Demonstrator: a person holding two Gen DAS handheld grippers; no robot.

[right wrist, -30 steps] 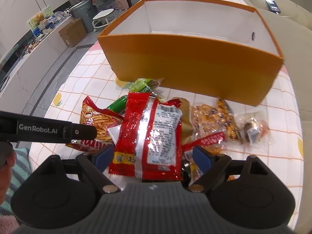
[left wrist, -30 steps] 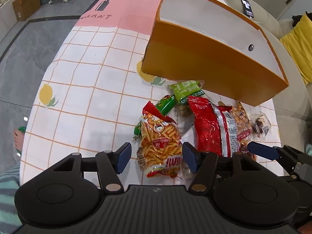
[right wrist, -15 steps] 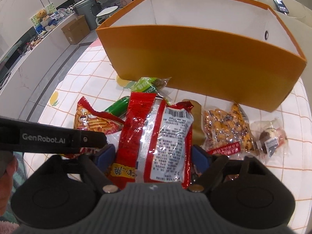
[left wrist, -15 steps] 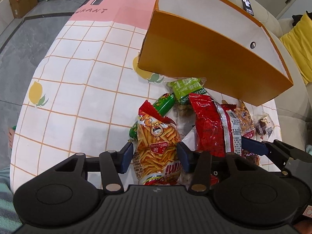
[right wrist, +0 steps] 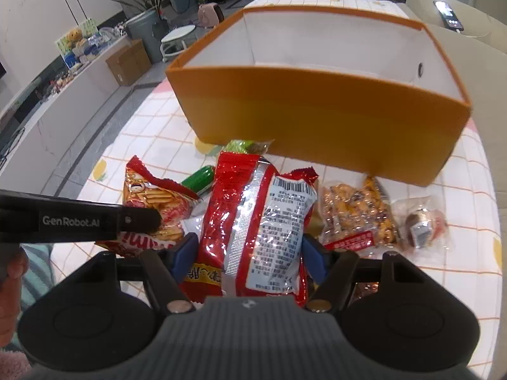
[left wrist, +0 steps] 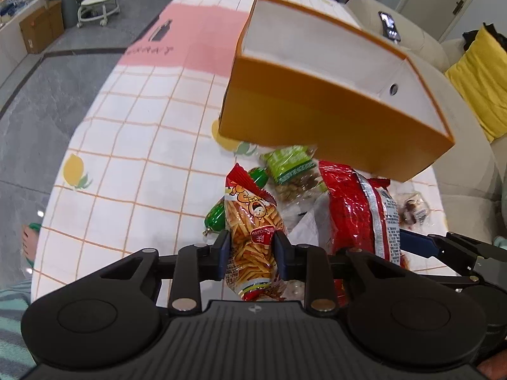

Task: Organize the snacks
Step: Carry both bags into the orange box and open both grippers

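Observation:
A clear packet of orange fry sticks with a red top [left wrist: 253,221] sits between the pads of my left gripper [left wrist: 251,253], whose jaws are closing and pinch its lower half. My right gripper [right wrist: 248,258] is closing on a big red foil bag [right wrist: 253,215], its blue pads against the bag's two sides. The two bags stand side by side at the table's near edge. An open orange box [left wrist: 332,126] with a white inside stands just beyond them, with nothing inside that I can see.
More snacks lie on the checked tablecloth [left wrist: 126,158]: a green peanut packet [left wrist: 291,164], a green sausage [left wrist: 218,215], a bag of brown nuts [right wrist: 358,212] and a small wrapped sweet [right wrist: 421,224]. A sofa with a phone [left wrist: 389,27] and a yellow cushion [left wrist: 484,72] is on the right.
Both grippers' jaws have narrowed from wide apart onto their bags. The fry stick packet and the red bag now keep their place between the fingers while the box shifts behind them.

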